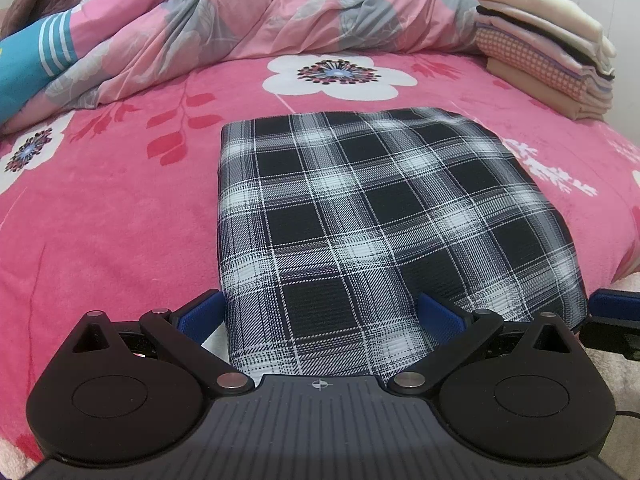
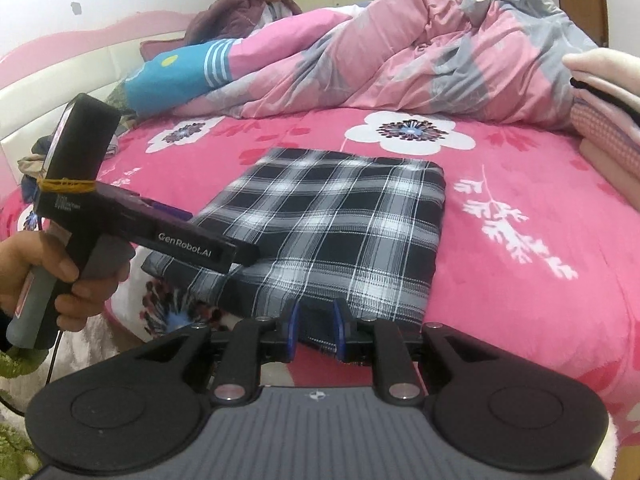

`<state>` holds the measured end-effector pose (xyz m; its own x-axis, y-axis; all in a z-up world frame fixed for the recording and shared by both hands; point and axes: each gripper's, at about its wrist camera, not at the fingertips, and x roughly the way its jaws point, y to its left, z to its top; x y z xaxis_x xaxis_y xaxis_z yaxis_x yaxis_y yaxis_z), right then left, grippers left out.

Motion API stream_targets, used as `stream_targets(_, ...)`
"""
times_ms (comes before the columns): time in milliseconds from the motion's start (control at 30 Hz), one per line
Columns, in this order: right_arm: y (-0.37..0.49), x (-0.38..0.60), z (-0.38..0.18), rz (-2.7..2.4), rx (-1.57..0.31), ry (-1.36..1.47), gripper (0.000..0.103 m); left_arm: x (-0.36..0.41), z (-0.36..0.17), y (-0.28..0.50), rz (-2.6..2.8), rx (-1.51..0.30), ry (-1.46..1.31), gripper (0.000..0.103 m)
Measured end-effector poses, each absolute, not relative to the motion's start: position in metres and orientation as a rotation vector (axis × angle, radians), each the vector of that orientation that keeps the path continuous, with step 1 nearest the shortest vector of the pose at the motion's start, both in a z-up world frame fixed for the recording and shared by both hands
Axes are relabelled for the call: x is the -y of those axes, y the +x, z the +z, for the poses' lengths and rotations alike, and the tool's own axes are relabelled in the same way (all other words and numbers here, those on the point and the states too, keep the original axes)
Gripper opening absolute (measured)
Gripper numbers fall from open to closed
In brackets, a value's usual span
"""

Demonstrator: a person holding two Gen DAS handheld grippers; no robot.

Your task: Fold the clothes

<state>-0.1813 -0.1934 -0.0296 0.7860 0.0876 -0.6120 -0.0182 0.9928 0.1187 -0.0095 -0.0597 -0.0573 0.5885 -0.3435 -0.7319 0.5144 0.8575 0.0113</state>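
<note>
So, right gripper (image 2: 318,334): we see its blue pads drawn near together, and the near edge of the black-and-white plaid cloth (image 1: 360,200) fills the narrow gap between them; we read this as a light pinch on that edge.
Left gripper (image 1: 322,312): its jaws stand wide apart and grasp nothing. One pad sits just beside the cloth's near left edge and the other rests over the fabric, so the near left corner lies between them unpinched.
Left hand (image 2: 48,280): it wraps the grey handle and holds the tool tilted down at the cloth.
Where the cloth lies: folded into a flat, thick rectangle, it sits on the pink flowered plush bedspread (image 1: 100,220), with its near edge at the bed's front.
How it will handle: we judge it light, soft and limp, several layers deep. It will sag and the layers may slide apart if we lift by one point.
Where to take hold: the two near corners, with all layers inside the pads and both grippers level.
Farther out: a stack of folded cream and pink linens (image 1: 552,56) stands at the far right, well apart from the cloth, and a crumpled pink-and-grey quilt (image 1: 240,12) is heaped behind.
</note>
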Motion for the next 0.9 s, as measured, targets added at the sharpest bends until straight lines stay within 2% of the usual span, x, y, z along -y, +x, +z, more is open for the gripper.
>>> stream_targets(267, -0.172, 0.196, -0.039, 0.056, -0.677, 0.114, 0.019, 0.060, -0.057, -0.009, -0.503, -0.799, 0.233, 0.103)
stream_targets(633, -0.179, 0.208, -0.080, -0.006, -0.801, 0.153, 0.019, 0.061, -0.056, -0.009, -0.501, -0.803, 0.239, 0.103)
stream_targets(900, -0.199, 0.222, -0.071, -0.068, -0.781, 0.174, 0.019, 0.062, -0.056, -0.009, -0.497, -0.806, 0.243, 0.103)
